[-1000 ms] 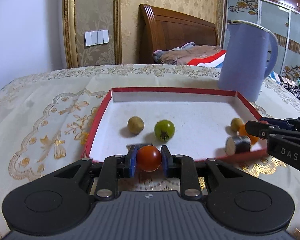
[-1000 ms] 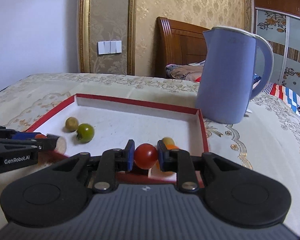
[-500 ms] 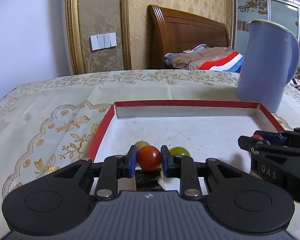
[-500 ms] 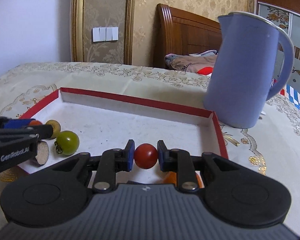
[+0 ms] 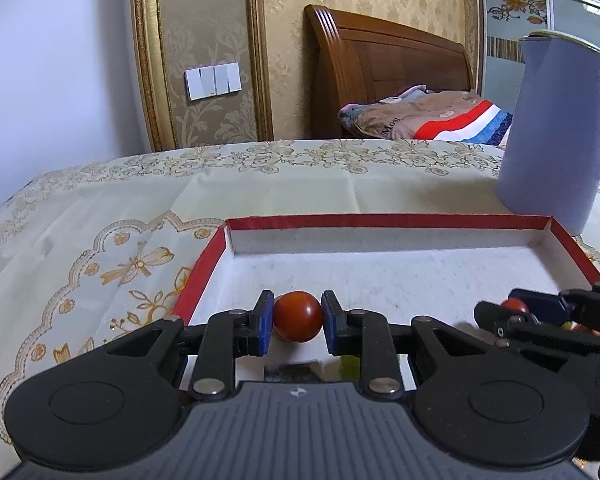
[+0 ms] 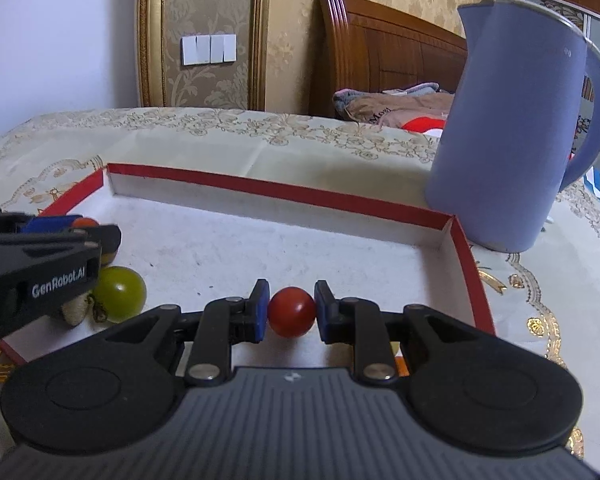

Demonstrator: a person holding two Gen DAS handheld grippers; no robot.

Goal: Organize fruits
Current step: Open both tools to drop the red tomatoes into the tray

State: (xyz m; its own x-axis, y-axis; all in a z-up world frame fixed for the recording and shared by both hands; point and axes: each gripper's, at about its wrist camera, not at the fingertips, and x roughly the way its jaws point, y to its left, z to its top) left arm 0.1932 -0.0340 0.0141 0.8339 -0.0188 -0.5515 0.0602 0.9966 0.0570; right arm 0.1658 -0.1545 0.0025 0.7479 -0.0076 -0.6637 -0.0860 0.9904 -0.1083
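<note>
Green tomato (image 6: 118, 291): rt cam only

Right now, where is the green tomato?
In the right wrist view, the green tomato lies low on the left inside the red tray, just under the left tool.

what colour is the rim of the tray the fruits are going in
Red, with white inner walls and floor; the tray rim shows best in the right wrist view.
</note>
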